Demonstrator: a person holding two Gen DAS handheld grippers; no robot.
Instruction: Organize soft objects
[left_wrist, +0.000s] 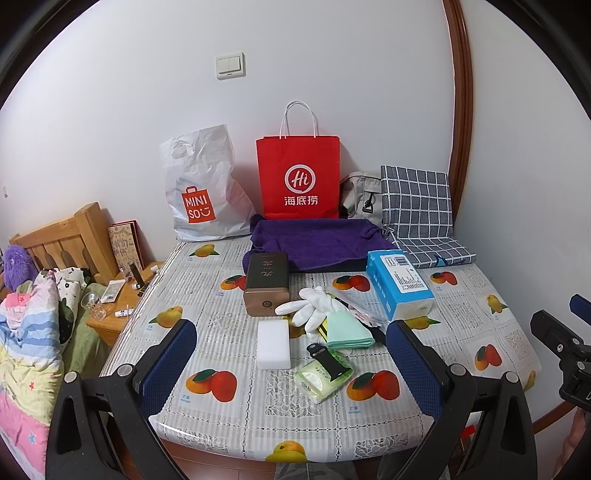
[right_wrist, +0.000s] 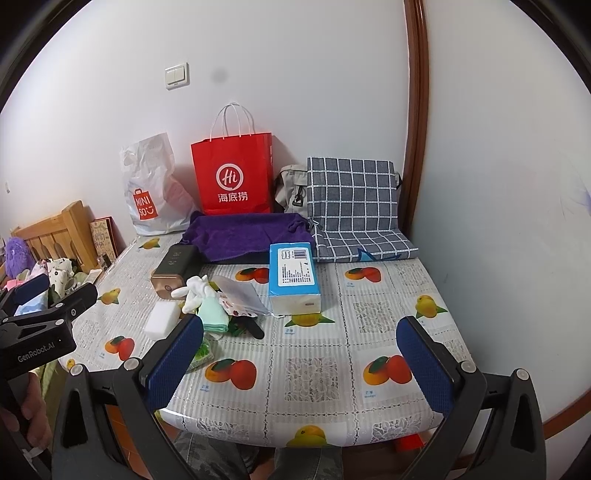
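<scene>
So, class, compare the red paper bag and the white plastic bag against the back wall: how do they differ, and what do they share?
The red paper bag stands stiff and square-edged; the white plastic bag is crumpled and slumps. The red paper bag has white loop handles on top; the white plastic bag has a punched-out hand hole. The red one carries a white logo, the white one an orange logo. Both stand on the table against the wall.

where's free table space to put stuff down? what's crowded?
Free: the table's right half, in front of the checked cushion and right of the blue tissue pack; also the near edge. Crowded: centre-left, where the white gloves, green cloth, white sponge and brown tin cluster.
</scene>
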